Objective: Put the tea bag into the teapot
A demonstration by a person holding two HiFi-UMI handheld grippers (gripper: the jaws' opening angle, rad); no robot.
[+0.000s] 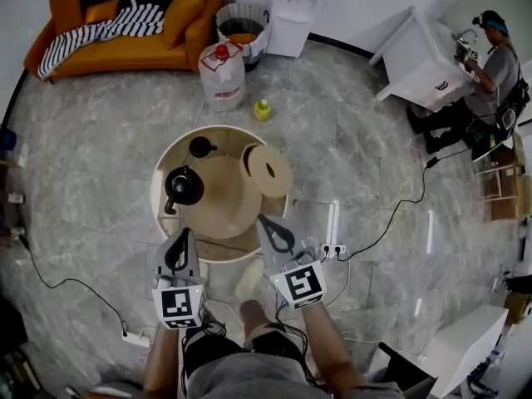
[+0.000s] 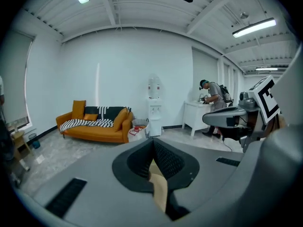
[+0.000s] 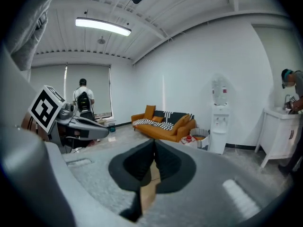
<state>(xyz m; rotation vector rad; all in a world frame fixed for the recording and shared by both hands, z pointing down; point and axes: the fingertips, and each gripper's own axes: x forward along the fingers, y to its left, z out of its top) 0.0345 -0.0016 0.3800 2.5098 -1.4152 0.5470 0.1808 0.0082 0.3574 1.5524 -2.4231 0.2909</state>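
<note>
A black teapot (image 1: 184, 185) stands on the left of the round wooden table (image 1: 218, 223). A small black lid-like piece (image 1: 199, 147) lies behind it. No tea bag shows in any view. My left gripper (image 1: 184, 233) hovers at the table's near edge, just in front of the teapot, jaws together and nothing between them (image 2: 152, 145). My right gripper (image 1: 263, 220) is at the near right edge, also shut and empty (image 3: 153, 148). Both gripper views look level across the room, so the table top is hidden in them.
A round wooden disc (image 1: 270, 170) leans at the table's right. On the floor beyond are a water jug (image 1: 222, 75), a yellow bottle (image 1: 263, 109) and a bin (image 1: 243, 25). A power strip (image 1: 332, 250) with cables lies to the right. An orange sofa (image 1: 125, 23) stands far left and a person (image 1: 490, 65) at a white cabinet far right.
</note>
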